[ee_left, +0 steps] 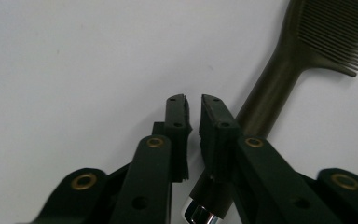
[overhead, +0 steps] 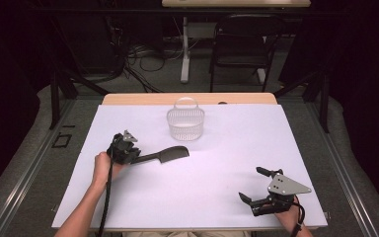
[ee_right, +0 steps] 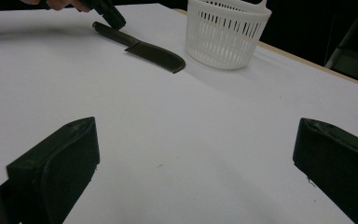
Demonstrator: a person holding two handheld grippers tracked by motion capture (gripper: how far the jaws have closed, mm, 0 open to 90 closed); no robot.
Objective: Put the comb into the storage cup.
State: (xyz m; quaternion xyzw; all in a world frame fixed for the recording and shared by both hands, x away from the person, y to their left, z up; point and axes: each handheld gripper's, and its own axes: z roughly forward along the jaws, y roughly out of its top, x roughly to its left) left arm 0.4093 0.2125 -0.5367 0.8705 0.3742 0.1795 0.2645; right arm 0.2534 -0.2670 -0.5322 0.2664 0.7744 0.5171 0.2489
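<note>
Black comb [overhead: 165, 154] lies flat on the white surface [overhead: 217, 168], not yet in the basket [overhead: 185, 123] just beyond. Left gripper [ee_left: 193, 100], jaws slightly apart, straddles its handle without clamping; right gripper [overhead: 255, 185] waits wide open.

High view overlooks the table [overhead: 227, 163]; both tool views face it closely.

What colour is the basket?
White, with slotted walls; the basket shows best in the right gripper view.
</note>
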